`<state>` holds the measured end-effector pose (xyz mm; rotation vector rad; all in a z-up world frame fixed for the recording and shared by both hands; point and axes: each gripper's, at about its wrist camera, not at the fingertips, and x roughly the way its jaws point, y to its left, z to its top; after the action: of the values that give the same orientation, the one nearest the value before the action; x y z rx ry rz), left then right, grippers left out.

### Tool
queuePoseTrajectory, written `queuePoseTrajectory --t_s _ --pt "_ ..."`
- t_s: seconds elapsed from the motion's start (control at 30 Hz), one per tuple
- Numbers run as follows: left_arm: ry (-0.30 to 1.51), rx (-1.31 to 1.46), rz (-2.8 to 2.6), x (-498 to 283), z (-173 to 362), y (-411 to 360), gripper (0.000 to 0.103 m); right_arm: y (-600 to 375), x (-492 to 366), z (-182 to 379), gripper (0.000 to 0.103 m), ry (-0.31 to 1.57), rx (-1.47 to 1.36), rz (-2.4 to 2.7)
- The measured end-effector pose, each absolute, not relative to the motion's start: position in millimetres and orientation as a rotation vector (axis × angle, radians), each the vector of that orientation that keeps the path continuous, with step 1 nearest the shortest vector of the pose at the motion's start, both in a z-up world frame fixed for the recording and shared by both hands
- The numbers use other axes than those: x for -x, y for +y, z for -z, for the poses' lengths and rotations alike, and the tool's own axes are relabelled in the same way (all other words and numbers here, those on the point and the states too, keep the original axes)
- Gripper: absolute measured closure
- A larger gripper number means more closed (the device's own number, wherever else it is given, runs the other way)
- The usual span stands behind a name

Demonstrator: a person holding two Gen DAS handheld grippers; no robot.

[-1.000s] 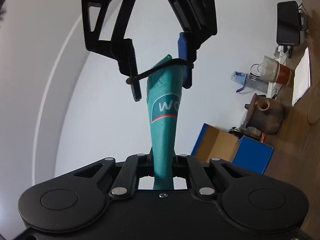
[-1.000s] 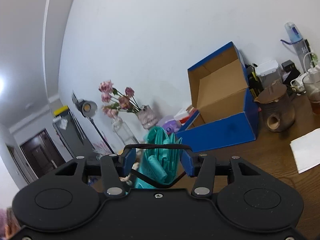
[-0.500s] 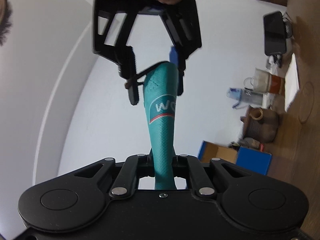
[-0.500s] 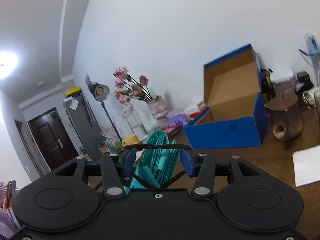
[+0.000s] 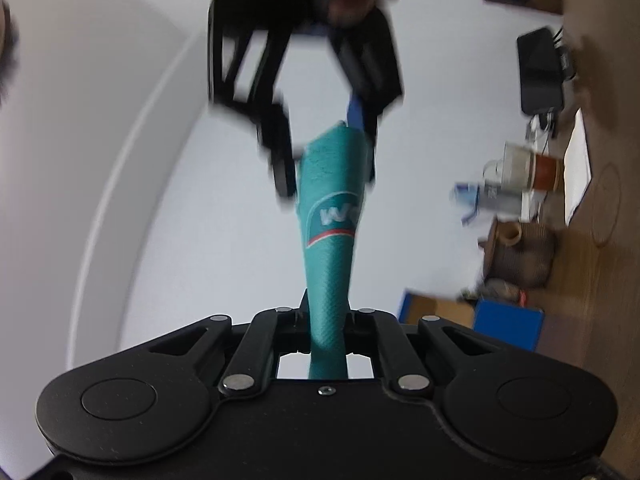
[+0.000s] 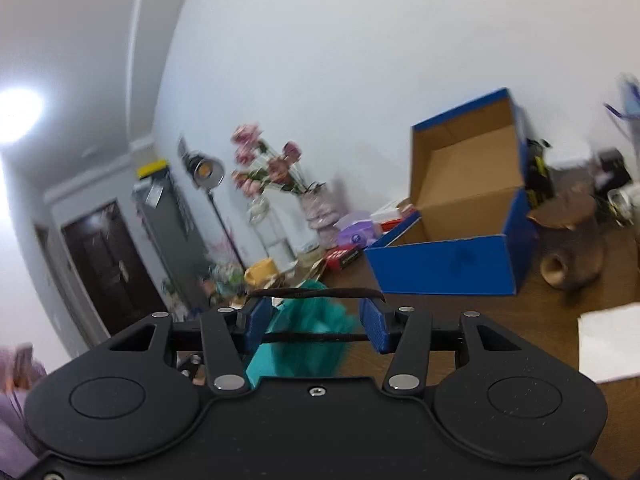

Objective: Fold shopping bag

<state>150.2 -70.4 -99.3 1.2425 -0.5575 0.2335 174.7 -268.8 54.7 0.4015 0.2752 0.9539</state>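
Since a second ago the right gripper [image 5: 324,152] has slid lower over the rolled teal shopping bag [image 5: 330,240], jaws wide, a black elastic band [image 6: 316,293] stretched across them; the left gripper [image 5: 327,320] stays clamped on the textured roll's base; a blue cardboard box [image 6: 452,268] sits on the wooden table [image 6: 540,320].

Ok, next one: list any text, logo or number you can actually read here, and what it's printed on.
"W" plus part of a second letter, white, on the teal shopping bag; the rest curves out of sight.
Labels on the bottle, the red packet and the purple pack: too blurred to read.
Nothing else legible.
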Motion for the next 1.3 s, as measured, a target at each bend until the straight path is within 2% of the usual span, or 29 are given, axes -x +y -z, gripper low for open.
queuePoseTrajectory --t_s 0.23,0.33,0.7,0.9,1.13,1.3 --pt "-0.466 -1.082 -0.286 -160 81 -81 0.094 -248 -148 -39 0.049 0.229 -0.465 -0.887" --pt "-0.451 -1.016 -0.304 -158 74 -81 0.094 -243 -151 -33 0.049 0.275 -0.495 -0.874" --pt "-0.536 -1.063 -0.225 -157 98 -73 0.094 -242 -179 -25 0.053 0.300 -0.525 -0.891" --pt "-0.517 -1.056 -0.204 -161 96 -75 0.094 -229 -171 -23 0.053 0.185 -0.430 -0.836" --pt "-0.413 -0.894 -0.147 -159 75 -79 0.094 -213 -141 -22 0.052 -0.005 -0.311 -0.706" --pt "-0.420 -0.901 -0.134 -152 72 -81 0.094 -209 -128 -26 0.052 -0.079 -0.263 -0.648"
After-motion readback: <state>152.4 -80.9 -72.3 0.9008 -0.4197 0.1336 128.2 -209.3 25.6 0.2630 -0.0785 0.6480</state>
